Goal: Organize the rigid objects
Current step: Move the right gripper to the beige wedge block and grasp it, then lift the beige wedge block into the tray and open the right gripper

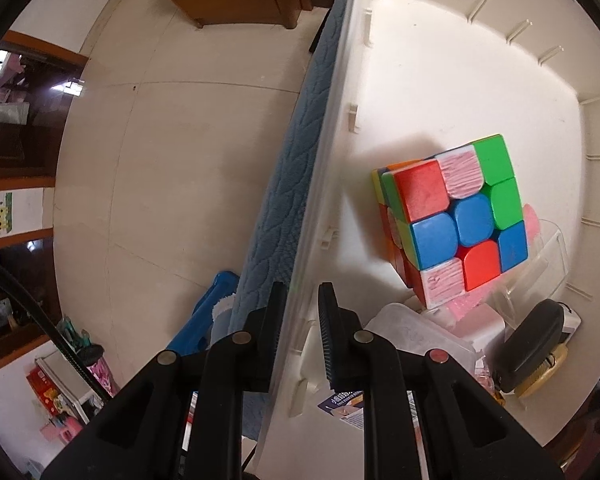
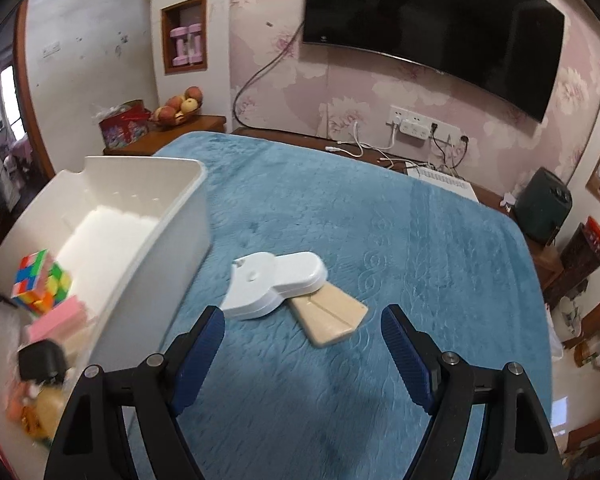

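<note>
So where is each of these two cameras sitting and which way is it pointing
Left wrist: on the left gripper, looking steeply down; its jaws clamp the white plastic bin wall, multicoloured puzzle cube inside.
Right wrist: on the right gripper, angled down over the blue blanket at a white plastic device on a beige wedge; jaws open.
Shared: bin, cube.

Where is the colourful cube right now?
The cube sits inside the white bin, at the left in the right wrist view, leaning on a pink block.
</note>
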### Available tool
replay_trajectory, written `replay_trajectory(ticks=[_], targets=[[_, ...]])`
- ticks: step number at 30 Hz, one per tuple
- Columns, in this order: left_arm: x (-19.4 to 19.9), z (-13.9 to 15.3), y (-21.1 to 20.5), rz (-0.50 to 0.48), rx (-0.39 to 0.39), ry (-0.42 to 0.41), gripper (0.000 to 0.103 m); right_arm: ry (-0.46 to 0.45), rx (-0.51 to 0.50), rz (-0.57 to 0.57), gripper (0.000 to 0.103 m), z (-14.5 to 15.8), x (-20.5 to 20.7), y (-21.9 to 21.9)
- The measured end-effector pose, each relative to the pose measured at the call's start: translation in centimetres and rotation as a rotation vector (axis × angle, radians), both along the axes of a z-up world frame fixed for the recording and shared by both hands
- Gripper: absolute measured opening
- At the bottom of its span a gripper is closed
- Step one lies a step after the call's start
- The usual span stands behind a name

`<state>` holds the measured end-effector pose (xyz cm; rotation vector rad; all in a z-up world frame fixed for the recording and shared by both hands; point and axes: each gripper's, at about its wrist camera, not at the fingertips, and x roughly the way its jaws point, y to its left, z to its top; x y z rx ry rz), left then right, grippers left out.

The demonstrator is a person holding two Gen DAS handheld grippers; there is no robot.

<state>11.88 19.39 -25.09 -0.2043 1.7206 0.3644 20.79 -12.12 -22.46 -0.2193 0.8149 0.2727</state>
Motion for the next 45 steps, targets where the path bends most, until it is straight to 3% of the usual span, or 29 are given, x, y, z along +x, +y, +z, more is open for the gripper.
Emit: replay_trajectory(ticks=[21, 28, 32, 45], targets=[[-0.2, -0.2, 1.4, 0.054, -0.010, -0.006, 0.020, 0.073, 0.029, -0.030, 0.081, -5.9, 5.1, -1.2], [-0.6, -0.1, 1.5, 0.059, -0.008, -0.012, 0.020, 0.109, 0.062, -0.038, 0.080, -6.3, 5.9, -0.9], [-0.6, -0.1, 1.5, 0.059, -0.009, -0.013, 0.020, 0.122, 0.057, -0.049, 0.065, -6.5, 6.4, -0.3], [-1.0, 0.1, 1.7, 0.040, -0.014, -0.020, 0.021, 0.216, 0.041, -0.071, 0.065, -6.1, 6.3, -0.1]])
